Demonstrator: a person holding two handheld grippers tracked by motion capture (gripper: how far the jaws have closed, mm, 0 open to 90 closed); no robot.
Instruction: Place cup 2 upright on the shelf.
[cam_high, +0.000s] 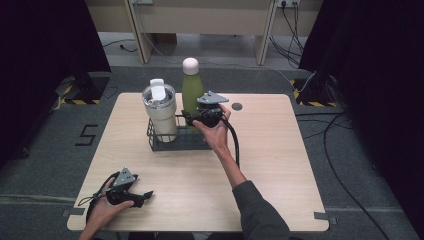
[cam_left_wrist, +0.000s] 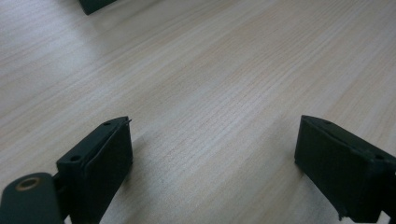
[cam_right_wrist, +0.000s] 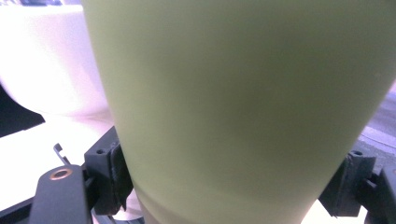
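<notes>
Right now the green bottle (cam_high: 192, 92) stands upright in the dark wire basket (cam_high: 172, 141), at the basket's right end. It has a white cap on top. The basket sits on the far middle part of the wooden table (cam_high: 270, 165).

The right gripper (cam_high: 192, 119) is at the bottle's lower half, with a jaw on each side of it. In the right gripper view the bottle (cam_right_wrist: 243, 102) is very close and very big, and the two black jaws sit right against its left and right sides. So this claw is pinching the bottle. The person's right hand (cam_high: 216, 131) holds the gripper, and the arm reaches over the table from the near edge in a dark sleeve.

Just beside the bottle, on its left, a white cup (cam_high: 161, 111) with a lid stands in the same basket. The cup and the bottle are very near each other, but I cannot tell if they touch. In the right gripper view the cup (cam_right_wrist: 51, 65) shows as a bright white shape behind the bottle.

Well apart from all this, the left gripper (cam_high: 141, 197) is low over the near left corner of the table, in the person's left hand (cam_high: 102, 210). In the left gripper view its jaws are spread wide, with bare wood (cam_left_wrist: 210, 93) between them.
</notes>
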